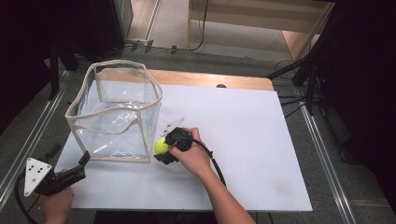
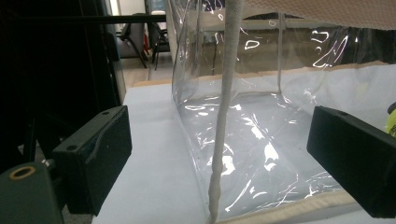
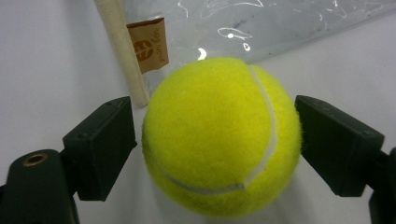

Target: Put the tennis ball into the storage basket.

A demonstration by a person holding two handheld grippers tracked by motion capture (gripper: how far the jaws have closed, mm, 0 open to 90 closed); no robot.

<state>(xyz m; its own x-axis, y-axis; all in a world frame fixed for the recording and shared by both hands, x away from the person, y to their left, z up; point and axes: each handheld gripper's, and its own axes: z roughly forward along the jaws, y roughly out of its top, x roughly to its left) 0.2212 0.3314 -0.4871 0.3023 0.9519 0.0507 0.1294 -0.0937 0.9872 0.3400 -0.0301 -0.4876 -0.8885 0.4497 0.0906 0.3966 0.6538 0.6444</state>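
A tennis ball is bracketed by the right gripper beside a clear plastic bag.

The yellow ball is seen on the white table, just beside the near right corner of the bag, whose cream fabric trim and brown label are visible behind it in the right gripper view. The right jaws are set on either side of the ball and appear to touch its felt (whether they press firmly cannot be told). The left gripper is held at the table's near left corner, its jaws spread wide and empty, aimed at the bag's near left corner seam.
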